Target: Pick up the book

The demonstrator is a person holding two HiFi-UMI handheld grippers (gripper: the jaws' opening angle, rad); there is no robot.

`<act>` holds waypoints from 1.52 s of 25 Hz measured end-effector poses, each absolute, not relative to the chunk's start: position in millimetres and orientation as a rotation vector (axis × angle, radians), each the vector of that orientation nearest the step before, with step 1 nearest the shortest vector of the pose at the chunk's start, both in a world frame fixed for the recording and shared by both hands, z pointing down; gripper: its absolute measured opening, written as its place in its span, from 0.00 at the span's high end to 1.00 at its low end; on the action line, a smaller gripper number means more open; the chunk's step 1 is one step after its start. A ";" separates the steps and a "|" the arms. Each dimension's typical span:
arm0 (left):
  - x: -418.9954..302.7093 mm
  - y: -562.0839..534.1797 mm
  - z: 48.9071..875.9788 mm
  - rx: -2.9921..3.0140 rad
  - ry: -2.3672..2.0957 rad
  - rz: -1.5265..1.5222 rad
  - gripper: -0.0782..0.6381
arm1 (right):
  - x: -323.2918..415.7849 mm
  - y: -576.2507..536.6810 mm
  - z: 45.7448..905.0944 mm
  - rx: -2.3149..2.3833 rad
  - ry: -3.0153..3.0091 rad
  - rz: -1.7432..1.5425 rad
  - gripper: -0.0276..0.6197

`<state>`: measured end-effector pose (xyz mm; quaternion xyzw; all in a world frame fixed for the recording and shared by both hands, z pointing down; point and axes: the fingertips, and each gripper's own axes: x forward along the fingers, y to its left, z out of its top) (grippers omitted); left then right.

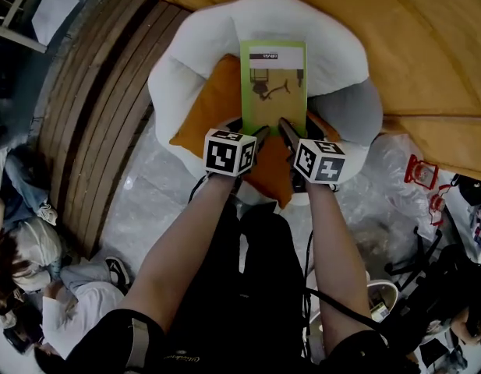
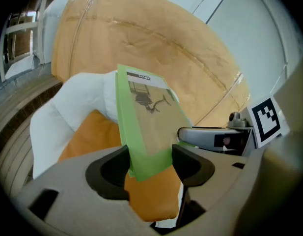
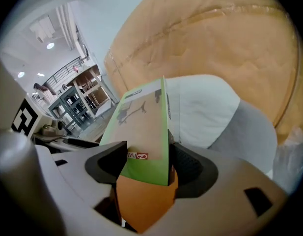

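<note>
The book (image 1: 273, 84), green-edged with a tan cover and a dark drawing, lies lengthwise over a white padded seat (image 1: 217, 29) and an orange cushion (image 1: 213, 104). Both grippers hold its near edge. My left gripper (image 1: 256, 135) is shut on the near left corner, my right gripper (image 1: 286, 130) on the near right corner. In the left gripper view the book (image 2: 146, 122) rises tilted from between the jaws of the left gripper (image 2: 150, 163), above the orange cushion (image 2: 87, 136). In the right gripper view the book (image 3: 141, 127) fills the gap of the right gripper (image 3: 147, 168).
A big tan-orange rounded cushion (image 1: 412, 45) curves behind and to the right of the seat. Wooden slats (image 1: 92, 115) run along the left. A person (image 1: 37, 287) sits at the lower left. Crinkled plastic sheet (image 1: 380, 209) and red items (image 1: 421, 171) lie at the right.
</note>
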<state>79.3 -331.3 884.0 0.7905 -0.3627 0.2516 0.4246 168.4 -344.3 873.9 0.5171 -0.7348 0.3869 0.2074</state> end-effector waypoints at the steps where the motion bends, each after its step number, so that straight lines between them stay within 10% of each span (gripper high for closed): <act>1: 77.9 -331.8 861.1 2.001 -0.919 0.616 0.51 | 166.9 -345.2 849.9 1.448 -2.071 1.045 0.52; 22: 96.3 -315.3 366.0 2.728 -1.150 0.208 0.52 | 184.1 -307.3 341.5 1.855 -2.515 0.151 0.52; 38: 58.4 -262.3 193.6 3.046 -1.321 -0.028 0.52 | 145.8 -247.6 175.6 1.920 -2.676 -0.287 0.52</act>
